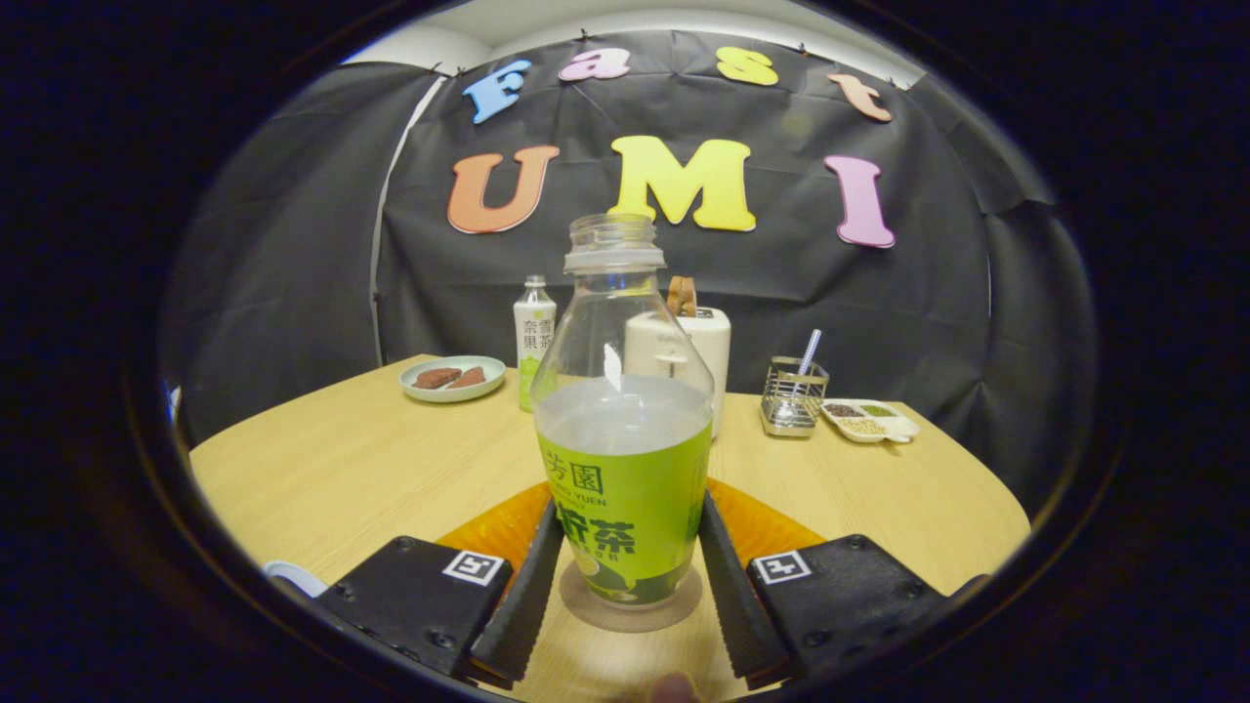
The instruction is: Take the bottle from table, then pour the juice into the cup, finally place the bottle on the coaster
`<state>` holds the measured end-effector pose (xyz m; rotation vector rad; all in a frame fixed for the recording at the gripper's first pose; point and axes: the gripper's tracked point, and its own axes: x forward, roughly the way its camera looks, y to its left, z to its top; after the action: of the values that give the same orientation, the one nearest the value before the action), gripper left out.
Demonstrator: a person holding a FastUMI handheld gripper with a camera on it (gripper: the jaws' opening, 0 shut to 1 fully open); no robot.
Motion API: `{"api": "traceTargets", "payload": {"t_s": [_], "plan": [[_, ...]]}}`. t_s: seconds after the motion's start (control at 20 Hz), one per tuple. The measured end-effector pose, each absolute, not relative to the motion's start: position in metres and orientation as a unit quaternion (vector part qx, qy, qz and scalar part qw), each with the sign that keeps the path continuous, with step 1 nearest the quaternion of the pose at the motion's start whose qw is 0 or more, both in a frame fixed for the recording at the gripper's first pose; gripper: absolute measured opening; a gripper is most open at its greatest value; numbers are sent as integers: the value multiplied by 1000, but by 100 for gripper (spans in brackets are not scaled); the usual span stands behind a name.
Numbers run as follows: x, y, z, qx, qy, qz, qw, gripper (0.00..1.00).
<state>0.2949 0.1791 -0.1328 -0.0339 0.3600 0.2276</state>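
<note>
An uncapped clear bottle (pixel 625 469) with a green label stands upright on a round brownish coaster (pixel 586 607) on the wooden table (pixel 332 469). Clear liquid fills it to about the top of the label. My gripper (pixel 631 515) has one finger on each side of the bottle, and both fingertips (pixel 549 532) lie against the label. The gripper is shut on the bottle. The white rim of a cup (pixel 291 576) peeks out just left of the left finger.
An orange mat (pixel 493 532) lies behind the coaster. Farther back stand a second bottle (pixel 533 337), a plate with brown food (pixel 452 379), a white appliance (pixel 701 351), a wire holder with a straw (pixel 793 395) and a small divided dish (pixel 869 420).
</note>
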Motion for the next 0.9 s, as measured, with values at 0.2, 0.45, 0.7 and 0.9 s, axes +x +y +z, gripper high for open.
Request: {"api": "traceTargets", "payload": {"t_s": [0.2, 0.45, 0.7, 0.9], "plan": [[294, 181, -144, -7, 183, 114, 977, 79], [294, 182, -152, -2, 188, 107, 976, 80], [293, 181, -152, -1, 193, 108, 975, 90], [284, 183, -136, 2, 184, 109, 977, 100]]}}
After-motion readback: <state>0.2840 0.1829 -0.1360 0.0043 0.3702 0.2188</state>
